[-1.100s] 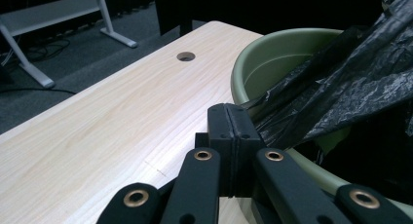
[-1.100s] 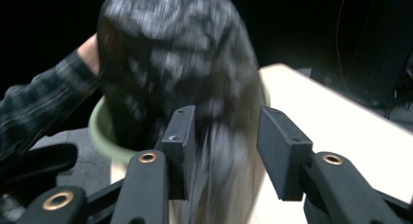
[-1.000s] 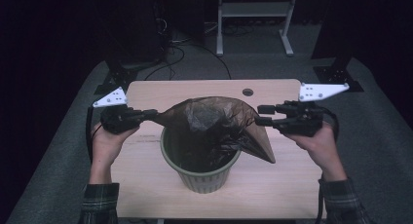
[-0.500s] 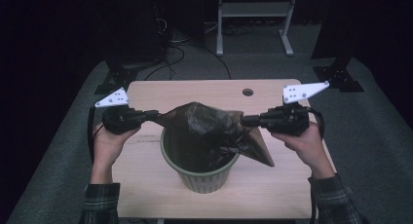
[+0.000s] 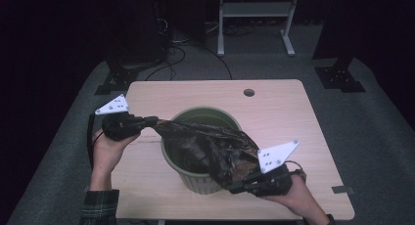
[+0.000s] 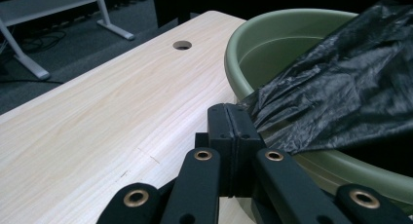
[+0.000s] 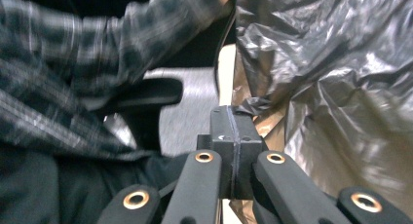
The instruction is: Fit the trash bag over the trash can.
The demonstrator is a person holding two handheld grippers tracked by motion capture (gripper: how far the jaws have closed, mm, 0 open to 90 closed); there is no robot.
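Note:
A round green bin (image 5: pixel 197 182) stands on the wooden table (image 5: pixel 279 117). A black trash bag (image 5: pixel 210 143) stretches across its mouth between my two grippers. My left gripper (image 5: pixel 154 122) is at the bin's left rim, shut on one edge of the bag. In the left gripper view its jaws (image 6: pixel 229 111) meet with bag film (image 6: pixel 341 95) pinched at the tip, beside the bin's rim (image 6: pixel 272 41). My right gripper (image 5: pixel 236 188) sits low at the bin's near right side, shut on the bag's other edge. The right gripper view shows its closed jaws (image 7: pixel 232 112) nipping crinkled bag plastic (image 7: pixel 336 83).
A cable hole (image 5: pixel 248 92) is in the table's far side. Beyond the table stand a white frame (image 5: pixel 254 10), dark stands and cables on grey floor. A plaid sleeve (image 7: pixel 73 63) and a dark chair are close behind the right gripper in its view.
The right gripper closed on the bag's right side, then swung toward the near edge of the table and down, pulling the bag over the bin's front right. The left gripper stayed put.

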